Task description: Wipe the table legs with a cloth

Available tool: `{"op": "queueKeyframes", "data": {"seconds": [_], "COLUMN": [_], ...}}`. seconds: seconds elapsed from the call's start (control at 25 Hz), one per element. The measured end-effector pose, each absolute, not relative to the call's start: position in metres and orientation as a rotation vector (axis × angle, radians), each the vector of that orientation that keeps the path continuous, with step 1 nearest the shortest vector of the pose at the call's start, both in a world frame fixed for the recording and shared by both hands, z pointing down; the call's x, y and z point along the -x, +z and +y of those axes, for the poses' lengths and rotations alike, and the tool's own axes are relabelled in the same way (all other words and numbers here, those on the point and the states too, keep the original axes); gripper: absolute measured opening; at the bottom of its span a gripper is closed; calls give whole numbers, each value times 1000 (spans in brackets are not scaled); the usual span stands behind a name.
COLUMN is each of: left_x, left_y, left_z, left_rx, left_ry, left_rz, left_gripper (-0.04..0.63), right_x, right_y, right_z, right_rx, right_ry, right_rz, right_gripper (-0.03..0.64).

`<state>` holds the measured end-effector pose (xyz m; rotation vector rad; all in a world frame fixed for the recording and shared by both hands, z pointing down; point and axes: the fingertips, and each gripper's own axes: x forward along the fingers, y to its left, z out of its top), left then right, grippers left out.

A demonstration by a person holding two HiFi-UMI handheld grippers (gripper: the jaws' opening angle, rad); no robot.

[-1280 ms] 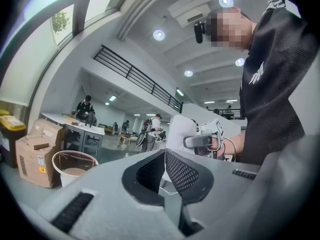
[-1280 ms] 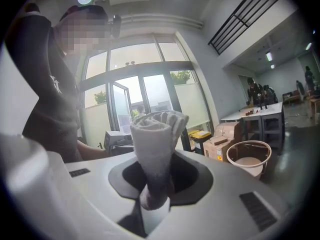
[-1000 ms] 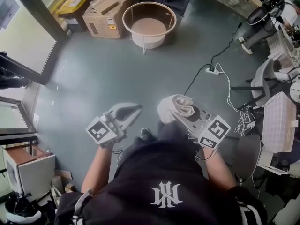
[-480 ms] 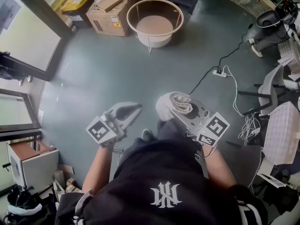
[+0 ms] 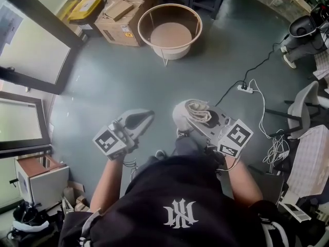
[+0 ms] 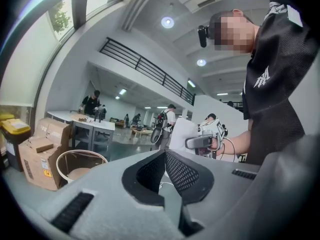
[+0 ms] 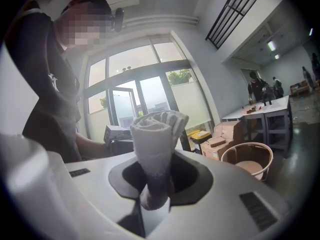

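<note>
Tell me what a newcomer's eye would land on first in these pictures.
First comes the rolled pale cloth standing up out of the right gripper, whose jaws are clamped on it, low in the centre of the head view. Beside it, the left gripper is shut and holds nothing. Farther ahead on the grey floor stands a round beige table, next to cardboard boxes.
</note>
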<state>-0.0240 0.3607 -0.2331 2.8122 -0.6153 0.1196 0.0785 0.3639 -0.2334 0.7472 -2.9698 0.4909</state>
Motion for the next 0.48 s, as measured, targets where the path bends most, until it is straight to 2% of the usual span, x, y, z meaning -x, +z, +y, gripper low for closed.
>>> {"op": "queueKeyframes", "data": {"seconds": [0.24,0.48], "left_x": [-22,-35], "left_y": [-237,-239], "left_z": [325,313], "left_rx": [-2801,-2803], "left_ry": [191,224], "left_rz": [-670,-711], "left_gripper": [8,8], "right_x": [-122,-136], "right_y": [-225,-206], "right_z": [330,315], "right_rx": [-698,-646], "right_ry": [473,446], "right_rz": [-2976,-2956], "right_gripper": [81,81]}}
